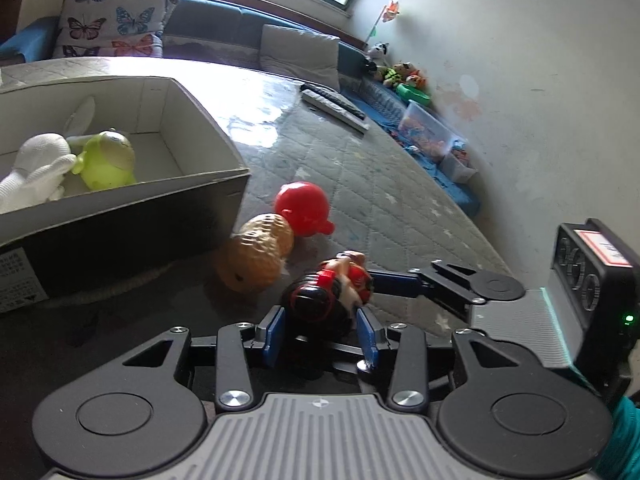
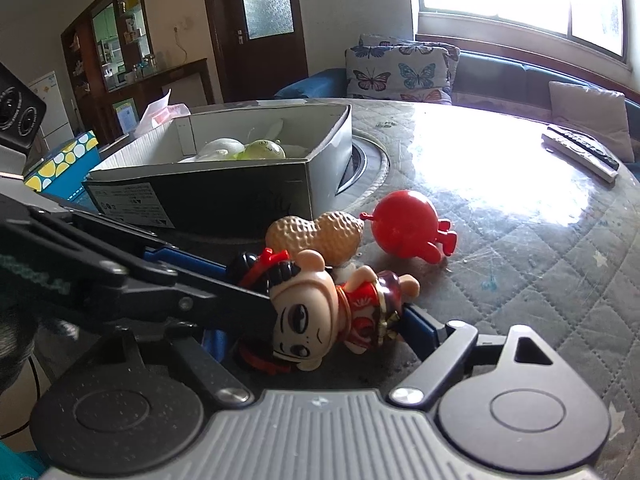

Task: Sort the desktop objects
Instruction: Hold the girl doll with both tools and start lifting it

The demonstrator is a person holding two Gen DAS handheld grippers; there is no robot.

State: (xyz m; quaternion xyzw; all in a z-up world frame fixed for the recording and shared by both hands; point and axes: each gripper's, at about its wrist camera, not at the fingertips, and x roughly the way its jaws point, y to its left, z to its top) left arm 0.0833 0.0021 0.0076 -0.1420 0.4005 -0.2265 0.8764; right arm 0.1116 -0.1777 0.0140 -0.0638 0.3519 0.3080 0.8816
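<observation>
While the small painted plastic doll with black hair and red dress [image 1: 326, 300] lay on the quilted grey table cover [image 1: 360, 168], both grippers straddled it. The left gripper [image 1: 322, 330] had blue pads flanking its head, contact unclear; the right gripper [image 2: 320, 336] stood wide. At eleven o'clock, past the tan plastic peanut [image 1: 256, 256], the open grey cardboard box [image 1: 216, 120] waited.

Red round toy [image 1: 303, 208], tan dimpled peanut [image 1: 256, 256], lime-green toy [image 1: 106, 160], butterfly-patterned cushion [image 2: 400, 70], blue-padded tool [image 1: 322, 334].
</observation>
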